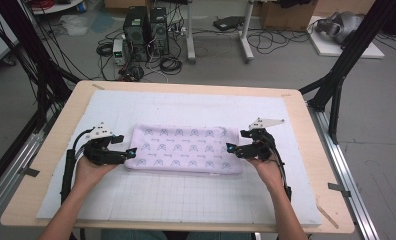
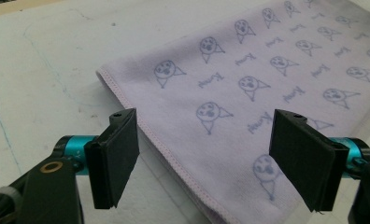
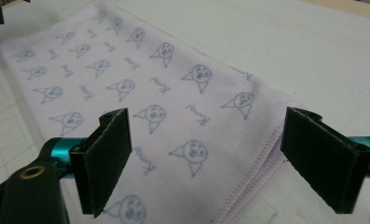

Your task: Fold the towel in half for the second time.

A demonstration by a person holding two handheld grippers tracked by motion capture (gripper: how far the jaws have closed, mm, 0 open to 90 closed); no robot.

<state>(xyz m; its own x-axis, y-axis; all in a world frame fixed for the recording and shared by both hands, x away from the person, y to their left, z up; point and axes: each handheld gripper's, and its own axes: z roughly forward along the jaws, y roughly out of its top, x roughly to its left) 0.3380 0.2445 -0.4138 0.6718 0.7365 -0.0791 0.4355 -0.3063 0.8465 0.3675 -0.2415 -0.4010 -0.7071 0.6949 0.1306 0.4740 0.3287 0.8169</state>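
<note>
Towel, folded lilac cloth with blue face print [image 1: 183, 149], flat on white gridded mat [image 1: 186, 200]. Left gripper [image 1: 127, 153], right gripper [image 1: 231, 149]: jaws wide, nothing held, at towel's ends.

One folded towel [image 1: 183, 149], one white mat [image 1: 186, 195], two computer towers [image 1: 146, 32].

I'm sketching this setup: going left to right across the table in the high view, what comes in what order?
Bare table edge → left tool → folded lilac towel → right tool → bare table edge.
</note>
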